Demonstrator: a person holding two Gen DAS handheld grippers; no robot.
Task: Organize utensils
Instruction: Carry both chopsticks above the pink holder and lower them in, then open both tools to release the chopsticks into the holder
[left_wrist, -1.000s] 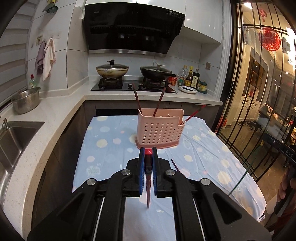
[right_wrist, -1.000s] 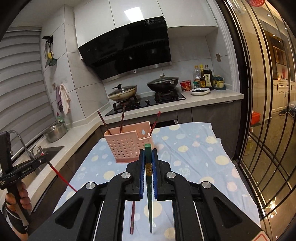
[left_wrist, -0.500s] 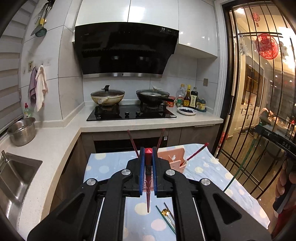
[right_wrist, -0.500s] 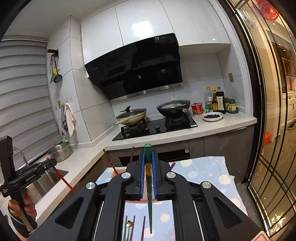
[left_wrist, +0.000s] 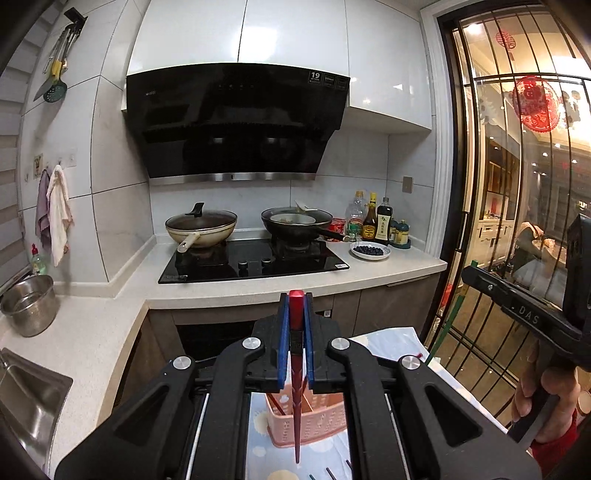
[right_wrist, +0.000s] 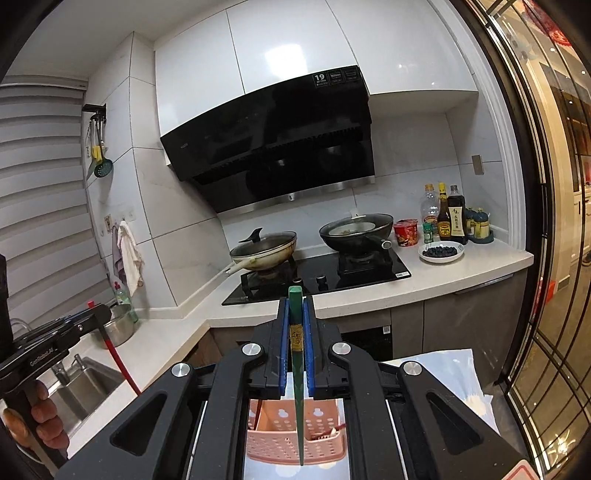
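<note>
My left gripper (left_wrist: 296, 308) is shut on a red chopstick (left_wrist: 296, 398) that hangs point down over the pink utensil basket (left_wrist: 317, 424). My right gripper (right_wrist: 296, 304) is shut on a green chopstick (right_wrist: 299, 398), held point down above the same pink basket (right_wrist: 273, 441). Both grippers are raised high above the table. The basket holds a few dark red chopsticks (left_wrist: 275, 402). The other gripper shows at each view's edge: the right one (left_wrist: 524, 314) and the left one (right_wrist: 55, 339) with its red chopstick (right_wrist: 118, 360).
The table has a blue dotted cloth (right_wrist: 443, 373). Loose utensils (left_wrist: 328, 472) lie on it near the bottom edge. Behind are the counter, a hob with two pans (left_wrist: 201, 225), bottles (left_wrist: 373, 221), a steel pot (left_wrist: 31, 304), a sink (left_wrist: 22, 398) and a glass door (left_wrist: 517, 184).
Both grippers have risen and tilted up. The basket has dropped to the bottom of both views, and the hood and cabinets fill them. Both chopsticks stay gripped.
</note>
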